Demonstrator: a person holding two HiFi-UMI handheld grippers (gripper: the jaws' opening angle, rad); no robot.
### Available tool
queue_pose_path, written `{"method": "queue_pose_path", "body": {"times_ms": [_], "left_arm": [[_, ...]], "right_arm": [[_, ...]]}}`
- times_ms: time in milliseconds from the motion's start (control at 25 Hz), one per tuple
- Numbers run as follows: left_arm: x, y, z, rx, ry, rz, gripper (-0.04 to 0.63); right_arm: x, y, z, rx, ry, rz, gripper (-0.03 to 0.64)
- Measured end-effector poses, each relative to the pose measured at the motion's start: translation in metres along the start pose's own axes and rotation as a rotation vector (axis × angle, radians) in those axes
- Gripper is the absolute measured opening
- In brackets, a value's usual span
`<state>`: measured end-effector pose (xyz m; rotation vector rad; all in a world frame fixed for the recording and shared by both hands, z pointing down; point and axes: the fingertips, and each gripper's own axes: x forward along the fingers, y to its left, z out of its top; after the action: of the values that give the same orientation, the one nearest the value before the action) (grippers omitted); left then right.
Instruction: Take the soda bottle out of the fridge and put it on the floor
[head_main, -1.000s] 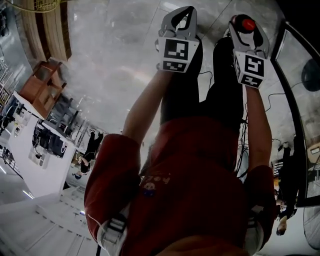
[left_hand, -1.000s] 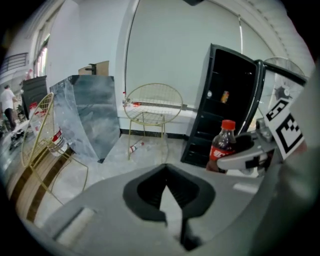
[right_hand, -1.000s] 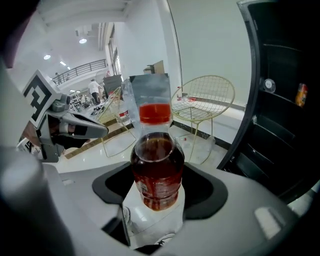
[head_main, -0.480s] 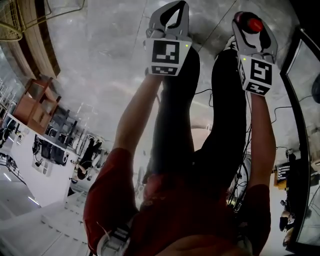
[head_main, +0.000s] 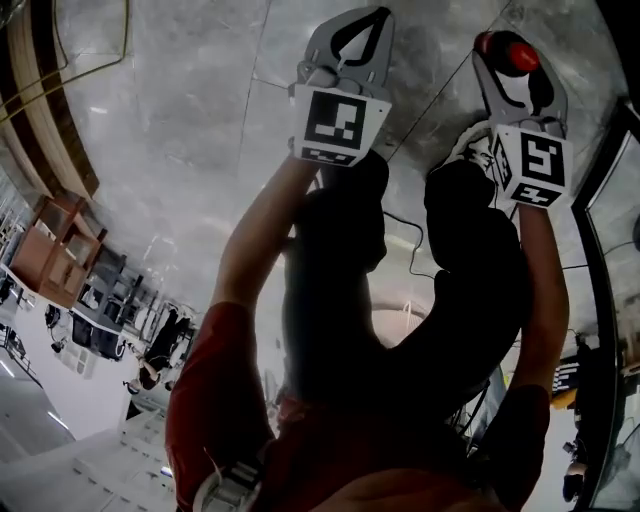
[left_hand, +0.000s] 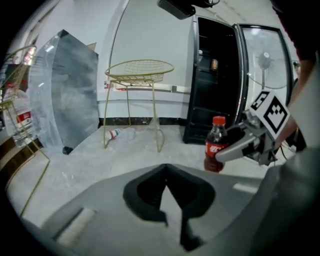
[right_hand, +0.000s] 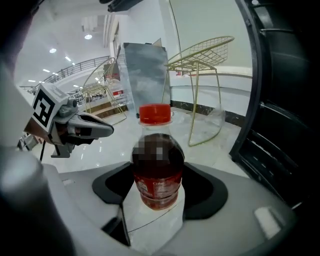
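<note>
Grey marble floor (left_hand: 100, 160), polished, pale veining, one thin seam line visible in the right gripper view. Against the far white wall: black fridge (left_hand: 212, 100), its glass door (left_hand: 260, 65) swung open to the right. Left of it a gold wire basket stand (left_hand: 140, 70), and beside that a tall grey slab (left_hand: 70, 95) set on the floor. A small clear bottle (left_hand: 114, 134) lies on its side near the stand's feet. Soda bottle (right_hand: 157, 170), dark drink, red cap (right_hand: 155, 113), is outside the fridge, upright, low over the floor in front of the open door. Right gripper (right_hand: 157, 192) has its jaws spread wide and clamped on the bottle's lower body. Cannot tell whether the base touches the floor. Left gripper (left_hand: 166, 170) jaws are closed tip to tip with nothing between them, well apart from the bottle.
</note>
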<state>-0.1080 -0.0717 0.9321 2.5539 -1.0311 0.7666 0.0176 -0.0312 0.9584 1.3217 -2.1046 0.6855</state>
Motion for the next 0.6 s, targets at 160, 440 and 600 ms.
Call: {"method": "queue_pose_path", "body": {"times_ms": [160,440,600], "left_arm": [[0.043,0.011,-0.034,0.065,-0.071,-0.01,0.0],[0.089,0.022,-0.051,0.157,-0.198,-0.012,-0.002],[0.101,0.032,-0.053,0.144,-0.238,0.016,0.0]], "right_arm": [[0.048,-0.023,-0.014,-0.078,-0.076,0.019,0.298],[0.121,-0.037,-0.017,-0.158,-0.188,0.031,0.298],[0.145,-0.033,-0.016,-0.176,-0.218,0.062,0.298]]}}
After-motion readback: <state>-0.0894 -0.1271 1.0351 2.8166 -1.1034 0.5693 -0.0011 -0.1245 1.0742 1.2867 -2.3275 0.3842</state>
